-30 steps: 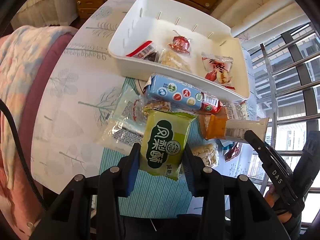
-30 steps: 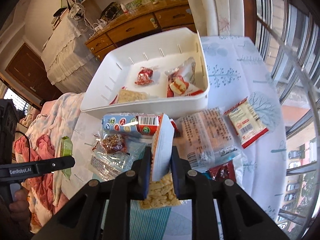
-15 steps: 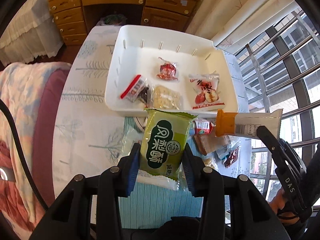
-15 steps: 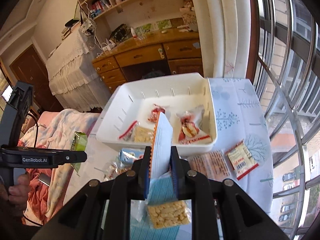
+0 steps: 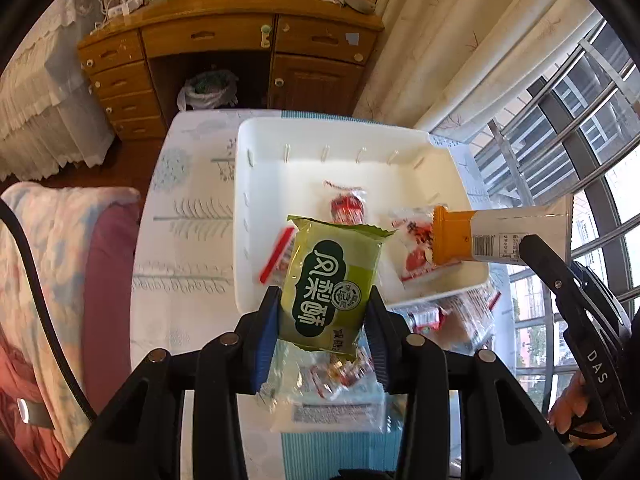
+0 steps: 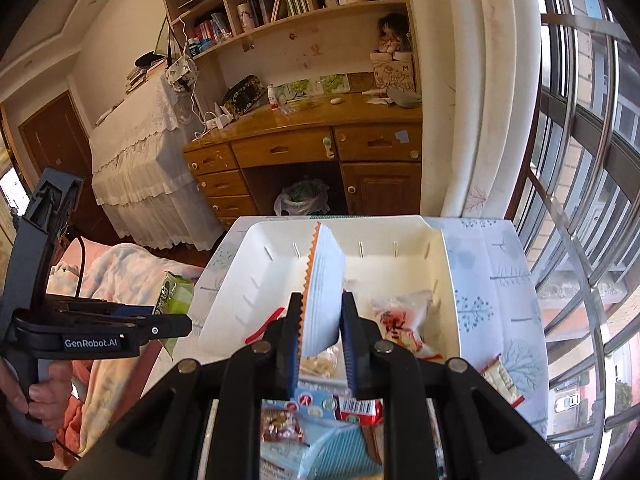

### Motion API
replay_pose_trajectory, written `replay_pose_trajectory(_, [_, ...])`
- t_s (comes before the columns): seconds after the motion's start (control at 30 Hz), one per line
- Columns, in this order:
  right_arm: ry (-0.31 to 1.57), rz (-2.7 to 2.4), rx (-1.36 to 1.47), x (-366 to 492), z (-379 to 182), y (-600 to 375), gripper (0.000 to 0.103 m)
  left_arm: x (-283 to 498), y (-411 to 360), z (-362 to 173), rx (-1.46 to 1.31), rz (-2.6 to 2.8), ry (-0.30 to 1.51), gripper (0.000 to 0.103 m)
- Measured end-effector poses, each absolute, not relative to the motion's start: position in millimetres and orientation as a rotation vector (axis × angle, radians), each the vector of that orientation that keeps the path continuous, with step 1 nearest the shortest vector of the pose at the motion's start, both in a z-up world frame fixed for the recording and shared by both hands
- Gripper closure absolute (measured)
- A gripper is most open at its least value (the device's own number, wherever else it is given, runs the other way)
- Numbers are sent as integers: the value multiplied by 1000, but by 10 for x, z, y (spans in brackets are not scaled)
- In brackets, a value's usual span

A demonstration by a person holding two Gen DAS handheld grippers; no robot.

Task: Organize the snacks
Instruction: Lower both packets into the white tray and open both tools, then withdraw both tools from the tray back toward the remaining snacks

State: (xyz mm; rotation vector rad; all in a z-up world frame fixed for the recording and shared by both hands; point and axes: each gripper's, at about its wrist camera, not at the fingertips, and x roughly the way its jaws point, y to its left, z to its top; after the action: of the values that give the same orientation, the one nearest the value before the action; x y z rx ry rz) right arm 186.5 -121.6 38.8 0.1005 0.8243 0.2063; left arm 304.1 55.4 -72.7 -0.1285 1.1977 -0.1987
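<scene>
In the left wrist view, my left gripper (image 5: 324, 300) is shut on a green snack packet (image 5: 332, 280), which hangs in the air over the near wall of the white bin (image 5: 360, 136). My right gripper (image 6: 322, 304) is shut on a white packet with an orange serrated edge (image 6: 324, 272), held edge-up above the bin (image 6: 448, 280). The left wrist view shows that same orange-and-white packet (image 5: 480, 236) over the bin's right side. Inside the bin lie a red candy packet (image 5: 348, 208), a clear packet with red print (image 5: 412, 256) and a red-edged packet (image 5: 276, 260).
Loose snacks lie on the table in front of the bin: a blue packet (image 6: 316, 400), clear packets (image 5: 336, 412) and a red-edged packet (image 6: 500, 380). A blanket-covered bed (image 5: 52, 260) is to the left, a wooden desk (image 5: 224, 40) beyond the table, and window bars (image 5: 580, 120) to the right.
Both grippers have risen off the table with their packets and moved forward over the bin. The snack pile now sits below and behind the fingers.
</scene>
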Motion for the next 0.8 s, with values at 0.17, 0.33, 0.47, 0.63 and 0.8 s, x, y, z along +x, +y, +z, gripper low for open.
replay_pose_trajectory(0.17, [822,179,88,2001,330,-1114,85,3206,604,-759,-120,-227,1146,64])
replay_pose_trajectory(0.33, [820,166,80,2091,294,-1055,85,3302,618,-825,-118,-233,1138,64])
replay_pose_trajectory(0.47, [833,166,84,2138,259,-1066,83,3327,586,-846,-125,-240,1140,59])
replay_pose_trajectory(0.63, [846,190,86,2152,235,-1116,63,3282,556,-800,-136,-219,1118,50])
replay_pose_trajectory(0.8, [848,211,91,2102,280,-1195,58,3182,544,-724,-150,-177,1115,46])
